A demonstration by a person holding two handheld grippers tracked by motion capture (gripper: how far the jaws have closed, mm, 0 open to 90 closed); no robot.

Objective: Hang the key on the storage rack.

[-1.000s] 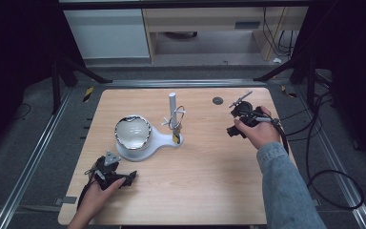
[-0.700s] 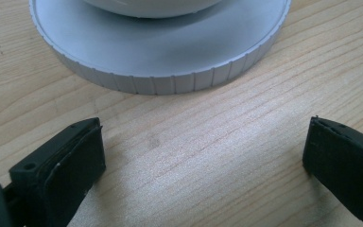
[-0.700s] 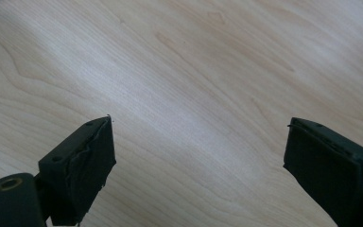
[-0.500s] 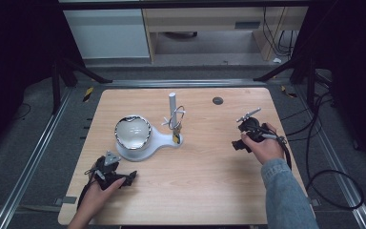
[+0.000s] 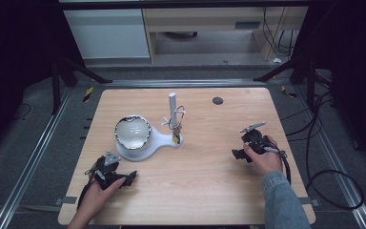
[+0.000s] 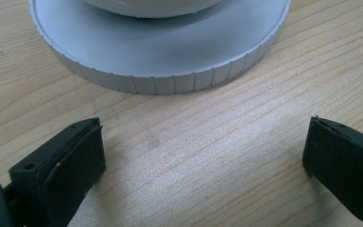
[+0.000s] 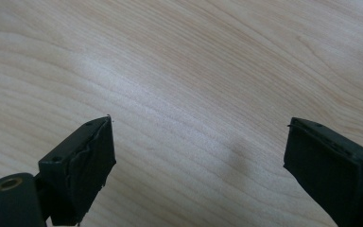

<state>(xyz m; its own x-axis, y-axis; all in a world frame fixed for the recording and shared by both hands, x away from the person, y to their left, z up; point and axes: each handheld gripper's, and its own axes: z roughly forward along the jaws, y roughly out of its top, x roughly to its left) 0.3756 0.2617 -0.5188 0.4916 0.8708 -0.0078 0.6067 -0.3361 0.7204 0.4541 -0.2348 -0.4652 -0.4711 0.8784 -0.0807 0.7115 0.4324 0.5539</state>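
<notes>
- The white stand (image 5: pixel 145 143) is sitting near the middle of your counter (image 5: pixel 209 191), carrying a shiny round bowl-like part (image 5: pixel 132 131) on its wide end and an upright white post (image 5: pixel 172 106) behind its narrow end.
- A wire loop (image 5: pixel 177 118) is hanging at the post; what it is cannot be told.
- Your left gripper (image 5: pixel 112 174) is resting just in front of the stand, jaws spread wide with nothing between them; the stand's ribbed round base (image 6: pixel 170 71) is lying close ahead of them.
- Your right gripper (image 5: pixel 252 143) is sitting well apart to the right, jaws open over bare wood (image 7: pixel 179 94).
- A small dark disc (image 5: pixel 218 100) is lying near the far edge.
</notes>
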